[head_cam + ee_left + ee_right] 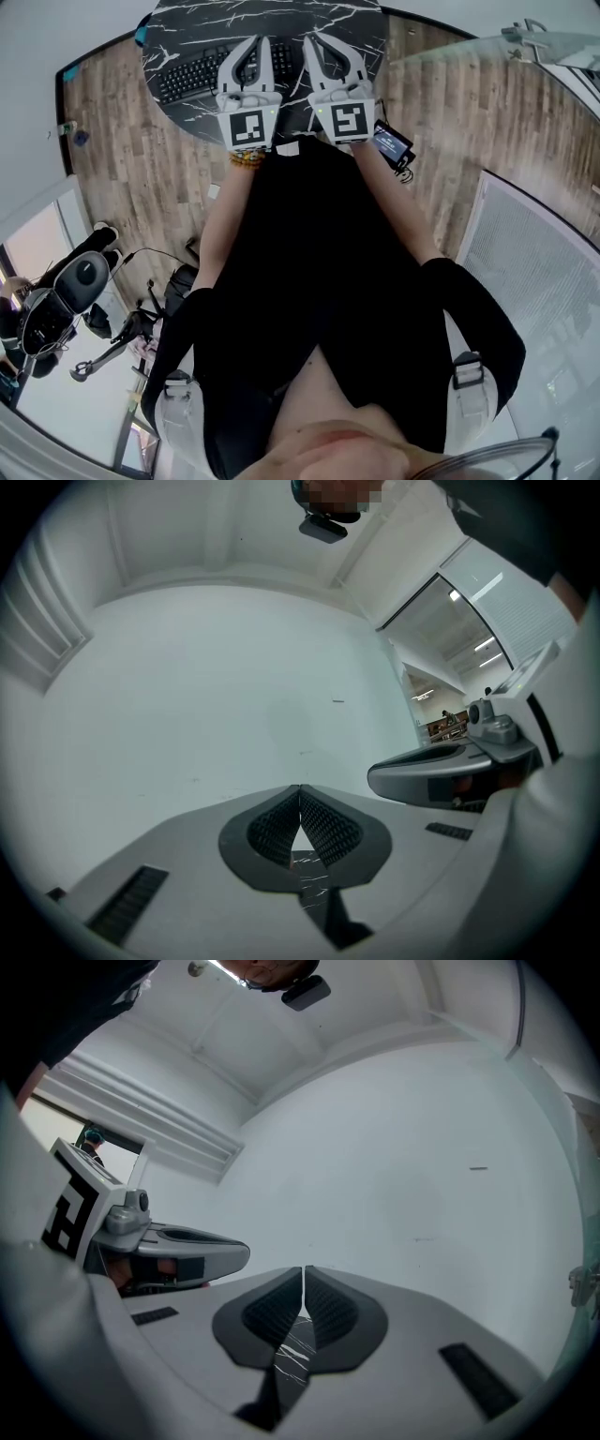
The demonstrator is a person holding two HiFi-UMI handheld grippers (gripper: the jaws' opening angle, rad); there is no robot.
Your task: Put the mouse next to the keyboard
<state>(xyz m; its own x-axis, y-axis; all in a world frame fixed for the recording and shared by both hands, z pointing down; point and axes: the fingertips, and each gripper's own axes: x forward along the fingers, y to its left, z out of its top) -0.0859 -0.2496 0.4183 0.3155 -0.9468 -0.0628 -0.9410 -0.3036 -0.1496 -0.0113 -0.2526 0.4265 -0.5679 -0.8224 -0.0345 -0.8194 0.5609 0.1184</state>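
Observation:
A black keyboard [192, 75] lies on the left part of a round black marble table [366, 33] at the top of the head view. I see no mouse in any view. My left gripper [261, 40] and right gripper [311, 40] are held side by side over the table's near half, tips pointing away. Both are shut with nothing between the pads. In the left gripper view the jaws [300, 791] meet against a white wall, with the right gripper [441, 771] beside them. The right gripper view shows its shut jaws [304, 1271] and the left gripper [173, 1251].
A small black device with a lit screen [392, 142] sits by the person's right forearm. Wooden floor [122, 159] surrounds the table. A dark chair and equipment [75, 291] stand at lower left, and a white ribbed panel [534, 262] is at right.

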